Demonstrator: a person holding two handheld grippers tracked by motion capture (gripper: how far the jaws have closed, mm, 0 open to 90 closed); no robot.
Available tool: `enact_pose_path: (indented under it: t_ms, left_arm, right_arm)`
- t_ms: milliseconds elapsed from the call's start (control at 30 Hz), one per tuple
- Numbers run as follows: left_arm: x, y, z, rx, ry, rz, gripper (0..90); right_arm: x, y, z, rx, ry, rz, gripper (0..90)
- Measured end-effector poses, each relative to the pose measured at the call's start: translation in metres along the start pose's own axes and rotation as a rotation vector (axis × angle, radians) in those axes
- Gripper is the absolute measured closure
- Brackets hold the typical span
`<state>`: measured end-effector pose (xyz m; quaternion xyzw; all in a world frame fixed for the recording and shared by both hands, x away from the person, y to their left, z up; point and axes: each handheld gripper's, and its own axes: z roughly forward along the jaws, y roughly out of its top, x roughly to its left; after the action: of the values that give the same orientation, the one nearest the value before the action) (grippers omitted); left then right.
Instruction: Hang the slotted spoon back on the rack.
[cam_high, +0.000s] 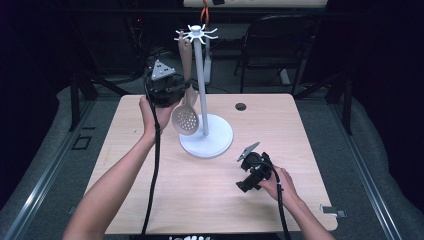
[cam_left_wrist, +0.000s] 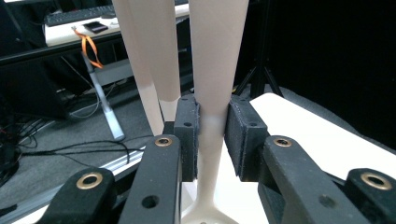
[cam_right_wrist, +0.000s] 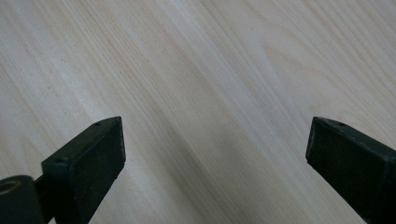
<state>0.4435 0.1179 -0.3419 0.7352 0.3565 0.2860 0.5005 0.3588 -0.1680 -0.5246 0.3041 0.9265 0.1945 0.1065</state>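
My left gripper (cam_left_wrist: 212, 135) is clamped on the handle of the slotted spoon (cam_high: 185, 118), pads squeezing the narrow neck just above the perforated bowl so it hangs plumb under the hook rack of the white utensil stand (cam_high: 202, 75); the handle top sits right at the hooks, can't tell if it's seated. Stand pole is just past my jaws, with a second pale handle (cam_left_wrist: 154, 51) beside it, both in the way of any swing. Right gripper (cam_right_wrist: 215, 154) idles over bare table (cam_high: 280, 130), jaws wide apart, well clear.
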Motion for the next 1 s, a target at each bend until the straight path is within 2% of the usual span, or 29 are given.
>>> enact_pose_path:
  t_ms: [200,500,633,767,900,1000]
  left_arm:
    - [0.002,-0.001,0.007,0.012,-0.009,-0.012,75.0]
    - [-0.001,-0.003,0.005,0.021,-0.038,0.005,70.8]
    - [0.002,-0.005,0.0,0.031,-0.053,-0.009,60.6]
    - [0.004,-0.01,-0.007,0.065,-0.056,-0.03,41.9]
    - [0.004,-0.019,-0.016,0.092,-0.065,-0.019,31.4]
    - [0.004,-0.026,-0.023,0.112,-0.06,-0.01,25.2]
  right_arm:
    - [0.0,0.0,0.0,0.006,-0.002,-0.003,4.2]
    - [0.0,0.0,0.0,0.007,0.001,-0.001,4.2]
    - [0.001,0.0,0.0,0.007,0.0,-0.004,4.2]
    - [0.0,0.0,0.0,0.007,0.001,0.0,4.2]
    - [0.001,0.0,0.001,-0.008,0.001,0.003,4.2]
    - [0.0,0.0,0.0,0.006,-0.001,-0.001,4.2]
